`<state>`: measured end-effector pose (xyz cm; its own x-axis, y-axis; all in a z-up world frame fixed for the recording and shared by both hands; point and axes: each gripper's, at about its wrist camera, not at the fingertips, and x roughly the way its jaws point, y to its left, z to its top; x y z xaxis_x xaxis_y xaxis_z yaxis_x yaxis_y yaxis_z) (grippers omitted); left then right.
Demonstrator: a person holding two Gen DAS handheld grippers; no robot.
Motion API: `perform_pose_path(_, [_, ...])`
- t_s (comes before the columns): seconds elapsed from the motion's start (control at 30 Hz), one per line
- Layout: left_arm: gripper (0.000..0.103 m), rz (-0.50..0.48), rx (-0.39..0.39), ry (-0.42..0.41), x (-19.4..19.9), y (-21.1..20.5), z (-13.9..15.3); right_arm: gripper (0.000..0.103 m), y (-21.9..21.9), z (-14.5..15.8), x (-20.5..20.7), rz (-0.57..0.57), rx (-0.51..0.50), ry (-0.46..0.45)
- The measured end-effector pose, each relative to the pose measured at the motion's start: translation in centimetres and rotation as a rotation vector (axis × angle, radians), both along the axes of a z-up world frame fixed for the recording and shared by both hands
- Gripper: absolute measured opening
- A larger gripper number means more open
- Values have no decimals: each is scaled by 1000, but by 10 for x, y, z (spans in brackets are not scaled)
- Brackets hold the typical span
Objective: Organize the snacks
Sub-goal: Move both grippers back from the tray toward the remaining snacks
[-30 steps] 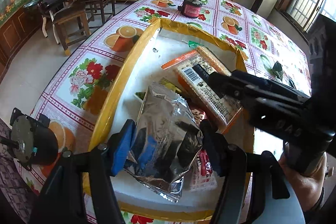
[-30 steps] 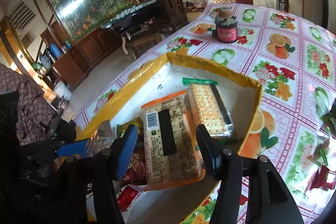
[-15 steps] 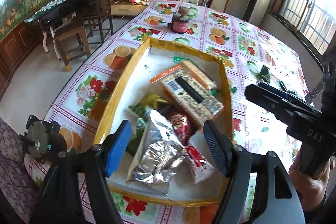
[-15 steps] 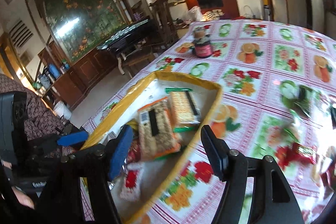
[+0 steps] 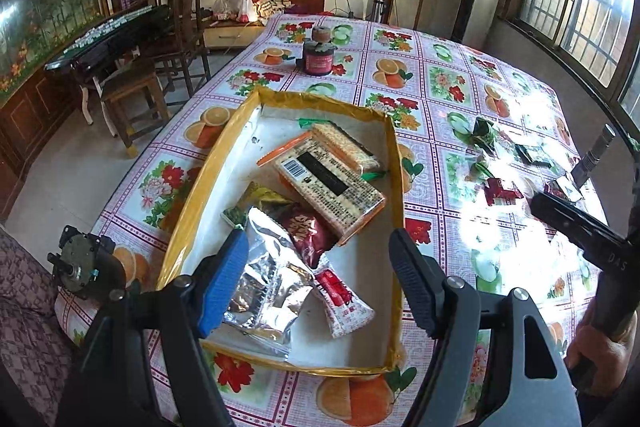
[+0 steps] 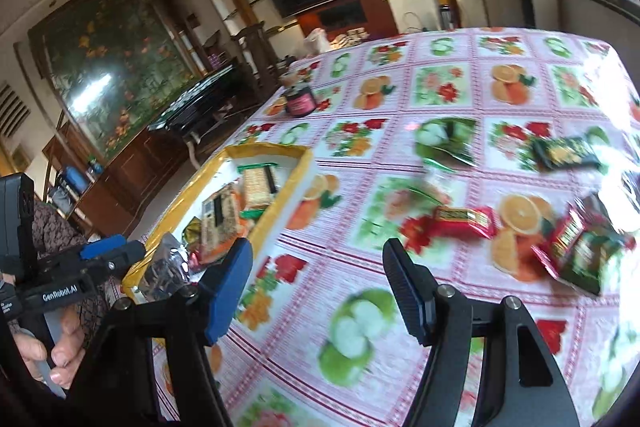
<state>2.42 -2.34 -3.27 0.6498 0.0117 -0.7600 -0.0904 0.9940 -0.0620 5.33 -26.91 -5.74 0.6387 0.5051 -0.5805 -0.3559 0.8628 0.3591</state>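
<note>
Your left gripper (image 5: 316, 279) has let go of silver packet (image 5: 264, 283) – jaws just opened wider, pulled back, nothing pinched; packet lies lower centre in yellow tray (image 5: 188, 203). Your right gripper (image 6: 316, 291) has swung off tray – jaws just widened, empty – over tablecloth (image 6: 360, 339); loose red snack (image 6: 464, 221) right of centre.

Left black plastic tongs (image 5: 318, 281) carry one blue ribbed pad and one black ribbed pad, with silver screws at the finger pivots. Right black plastic tongs (image 6: 316, 287) match them. White lettering marks both black handles.
</note>
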Motion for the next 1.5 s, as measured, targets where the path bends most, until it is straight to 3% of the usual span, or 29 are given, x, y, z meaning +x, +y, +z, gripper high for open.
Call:
perform_pose_path(0.2, [80,-15,39,-5,-1,-19,2,69,-36,-5,-13,-53,39,12])
perform_pose_path(0.77, [81,-92,102,-27,-5,-69,12,70,-107,-13,-32,-180,91,17])
perform_pose_path(1.5, [82,-213,87,35,9,-122,-5,71,-133,-33,-29,-247,66,76])
